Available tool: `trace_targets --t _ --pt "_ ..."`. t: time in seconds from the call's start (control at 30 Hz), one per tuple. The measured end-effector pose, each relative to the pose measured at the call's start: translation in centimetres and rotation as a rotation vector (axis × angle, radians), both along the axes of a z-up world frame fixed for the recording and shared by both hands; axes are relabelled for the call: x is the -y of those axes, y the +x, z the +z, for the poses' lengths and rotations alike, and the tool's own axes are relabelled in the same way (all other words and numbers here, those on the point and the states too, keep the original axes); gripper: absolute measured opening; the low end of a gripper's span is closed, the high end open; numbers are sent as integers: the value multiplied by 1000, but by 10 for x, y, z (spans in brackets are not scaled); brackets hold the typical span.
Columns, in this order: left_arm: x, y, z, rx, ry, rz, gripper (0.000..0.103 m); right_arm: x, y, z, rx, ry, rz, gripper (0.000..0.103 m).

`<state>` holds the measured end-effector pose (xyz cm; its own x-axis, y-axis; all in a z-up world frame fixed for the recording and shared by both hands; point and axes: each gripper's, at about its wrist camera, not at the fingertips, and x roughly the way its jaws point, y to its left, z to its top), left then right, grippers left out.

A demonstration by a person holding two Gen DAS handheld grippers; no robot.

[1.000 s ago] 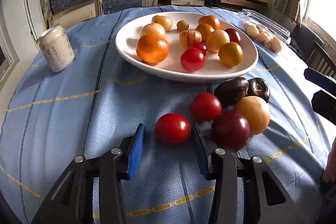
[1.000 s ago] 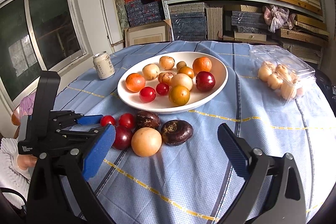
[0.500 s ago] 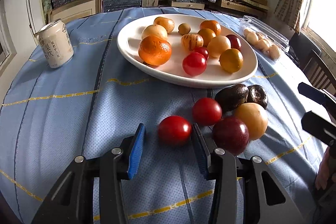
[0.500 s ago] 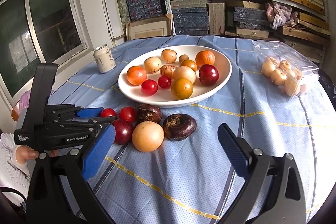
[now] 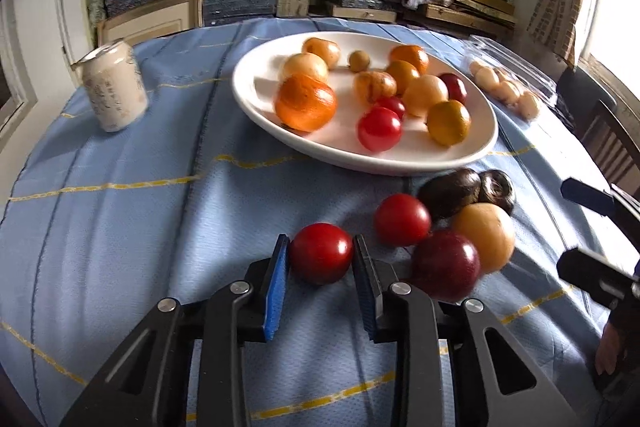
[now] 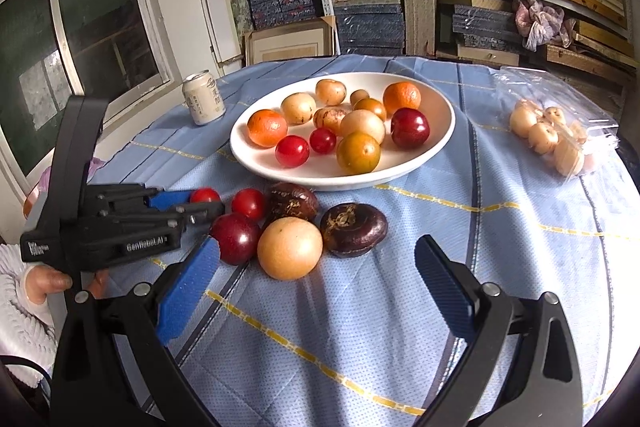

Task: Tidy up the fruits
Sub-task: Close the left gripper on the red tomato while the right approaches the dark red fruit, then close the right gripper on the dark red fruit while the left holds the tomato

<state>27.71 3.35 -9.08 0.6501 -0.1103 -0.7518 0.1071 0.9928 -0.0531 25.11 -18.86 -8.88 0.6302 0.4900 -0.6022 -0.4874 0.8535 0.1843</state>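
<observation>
Left fingers (image 5: 320, 259) clamped on glossy round red tomato (image 5: 321, 253); right fingers (image 6: 316, 287) wide apart.

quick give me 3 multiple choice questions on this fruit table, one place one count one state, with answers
1. What sits between the left gripper's jaws? A) red tomato B) orange C) can
2. How many dark brown fruits lie on the cloth? A) one B) two C) four
3. The right gripper's jaws are: A) shut on a plum B) open, empty C) out of view
Answers: 1 A, the tomato fills the gap; 2 B, two lie before the plate; 3 B, jaws stand wide apart, nothing held.
</observation>
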Motion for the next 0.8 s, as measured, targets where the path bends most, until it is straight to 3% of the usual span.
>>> trace_targets --t 0.2,0.27,0.33,0.6,0.8 --pt "-5 -4 11 42 37 38 31 -6 -1 0 -4 -2 15 96" --pt "-4 -5 14 50 39 32 31 -8 -3 2 -6 16 37 90" --pt "-3 -6 15 54 41 30 31 -14 -7 4 -11 52 85 75" --pt "-14 -10 25 77 26 58 31 -56 -14 8 5 2 210 72" --pt "-25 -10 31 82 7 83 31 -78 1 -2 -33 -47 230 60"
